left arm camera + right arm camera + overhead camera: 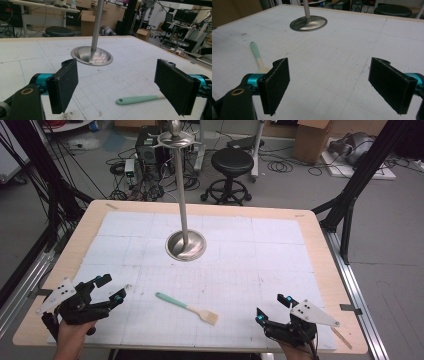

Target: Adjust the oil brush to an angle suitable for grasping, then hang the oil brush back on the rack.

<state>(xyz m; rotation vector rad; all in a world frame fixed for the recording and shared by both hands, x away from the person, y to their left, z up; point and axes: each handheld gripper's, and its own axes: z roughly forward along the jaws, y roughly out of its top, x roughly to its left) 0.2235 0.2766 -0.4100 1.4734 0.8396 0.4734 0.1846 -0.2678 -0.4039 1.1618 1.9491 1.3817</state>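
A small brush (186, 308) with a mint-green handle and pale wooden head lies flat on the white gridded mat, near the front middle. My left gripper (111, 288) hovers at the front left, jaws wide apart with nothing between them. In the left gripper view the brush (140, 99) lies ahead, its head hidden behind the right pad. My right gripper (272, 308) stands open at the front right, empty too. The right gripper view has the brush (257, 56) off to the left, partly behind the left pad.
A metal stand (185, 245) with a round dished base and tall pole rises from the mat's middle, hooks at its top (175, 139). The same stand base (91, 55) (308, 23) lies ahead of both grippers. A wooden table edge (320, 245) borders the mat; a black stool (232, 162) stands behind.
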